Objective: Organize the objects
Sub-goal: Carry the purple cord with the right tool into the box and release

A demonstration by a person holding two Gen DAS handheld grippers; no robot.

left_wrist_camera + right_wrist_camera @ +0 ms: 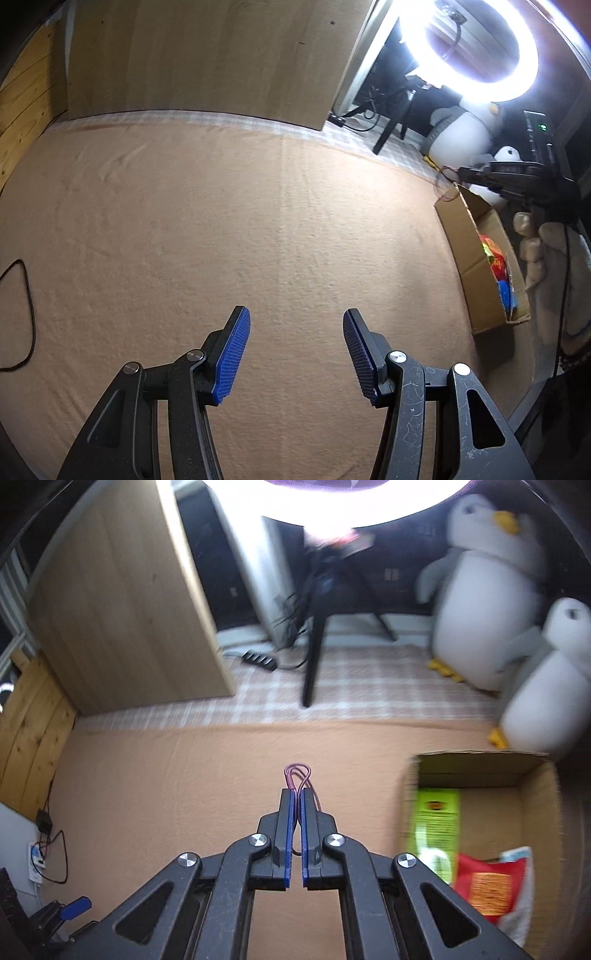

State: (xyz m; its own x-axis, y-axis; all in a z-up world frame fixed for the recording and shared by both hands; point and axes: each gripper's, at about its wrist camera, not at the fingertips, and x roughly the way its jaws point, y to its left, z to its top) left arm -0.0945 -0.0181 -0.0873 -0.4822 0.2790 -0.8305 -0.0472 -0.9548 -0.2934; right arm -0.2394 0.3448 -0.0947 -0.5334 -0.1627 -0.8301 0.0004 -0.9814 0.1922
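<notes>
My right gripper [297,794] is shut on a thin purple wire-framed object, probably glasses [296,773], whose loops stick out past the fingertips above the peach cloth. A cardboard box [535,775] stands to its right, holding a green packet [437,812] and a red snack bag [489,888]. My left gripper [295,325] is open and empty over the bare peach cloth [221,221]. In the left wrist view the box [469,251] is at the right, with the right gripper [517,177] and a gloved hand [554,266] above it.
Two plush penguins [480,602] sit behind the box. A ring light [480,40] on a black tripod [314,657] and a wooden panel [207,59] stand at the back. A black cable [26,314] lies at the cloth's left edge.
</notes>
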